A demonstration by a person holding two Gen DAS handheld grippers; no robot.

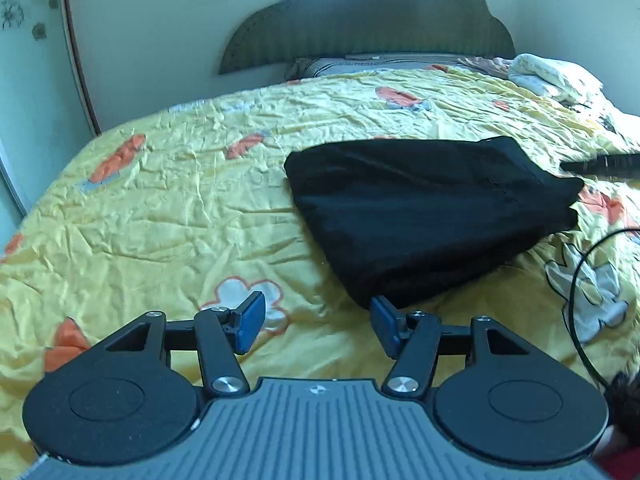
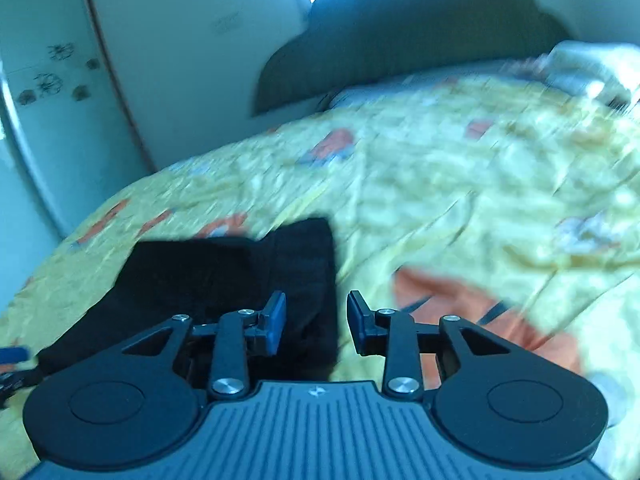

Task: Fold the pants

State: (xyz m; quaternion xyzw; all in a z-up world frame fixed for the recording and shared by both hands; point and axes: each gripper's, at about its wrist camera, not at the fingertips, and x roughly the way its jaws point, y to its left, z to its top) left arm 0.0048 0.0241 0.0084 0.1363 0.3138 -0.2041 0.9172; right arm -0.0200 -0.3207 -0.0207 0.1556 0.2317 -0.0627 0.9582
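Observation:
The black pants [image 1: 424, 212] lie folded into a compact bundle on the yellow flowered bedspread [image 1: 180, 200], right of centre in the left wrist view. My left gripper [image 1: 316, 322] is open and empty, just in front of the bundle's near corner, its right pad [image 1: 386, 326] close to the cloth. In the blurred right wrist view the pants [image 2: 224, 280] lie at lower left. My right gripper [image 2: 316, 320] is open and empty, over the bundle's right edge. Its tip [image 1: 600, 162] shows at the far right of the left wrist view.
A dark scalloped headboard [image 1: 372, 24] and pillows stand at the far end. A white and yellow crumpled cloth [image 1: 552, 76] lies at the back right. A black cable [image 1: 576, 308] loops over the bedspread at right. A wall and wardrobe [image 1: 36, 80] bound the left side.

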